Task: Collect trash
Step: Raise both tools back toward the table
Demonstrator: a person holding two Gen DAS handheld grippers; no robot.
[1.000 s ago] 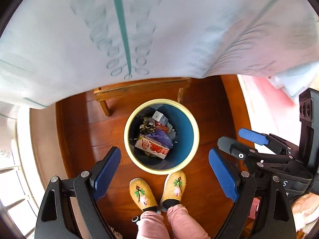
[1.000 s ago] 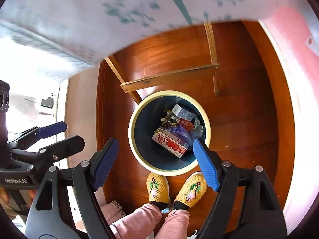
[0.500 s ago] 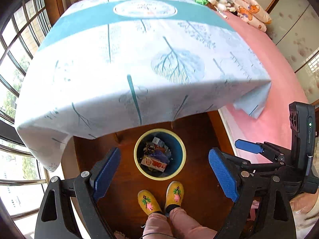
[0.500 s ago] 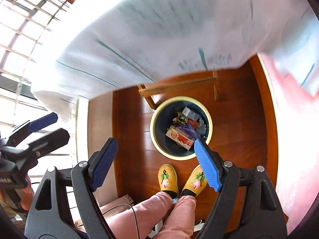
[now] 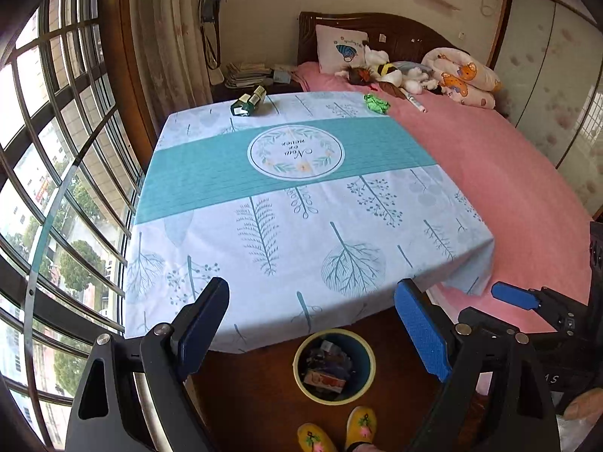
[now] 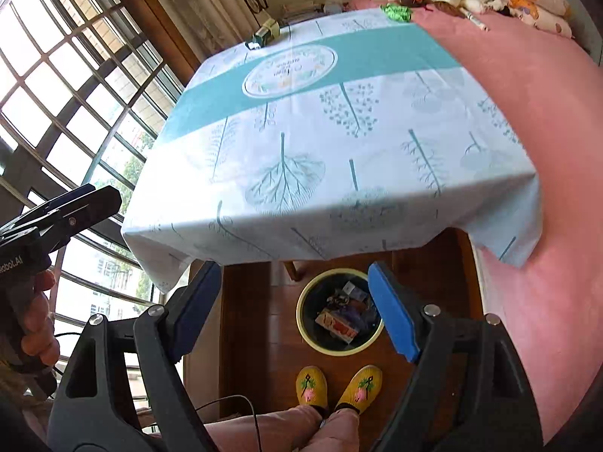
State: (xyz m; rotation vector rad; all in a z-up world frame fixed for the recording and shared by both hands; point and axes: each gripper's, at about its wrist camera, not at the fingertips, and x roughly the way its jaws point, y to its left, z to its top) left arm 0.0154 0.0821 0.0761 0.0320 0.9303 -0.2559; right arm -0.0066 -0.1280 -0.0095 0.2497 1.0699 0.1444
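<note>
Claws [image 5: 312, 324] [image 6: 297, 307] raised since before — both agape, tabletop [image 5: 286, 203] now visible, bin [image 5: 334, 364] below.

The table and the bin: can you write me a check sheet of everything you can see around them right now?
Surface: table under a leaf-print cloth.
Job's things: green carton and crumpled green wrapper at the far edge; bin on the floor holds trash.
Clutter: nothing seen.
Grippers: left gripper and right gripper both open, empty.
Cables: thin black cable by the person's legs.
Surroundings: pink bed, windows.
</note>
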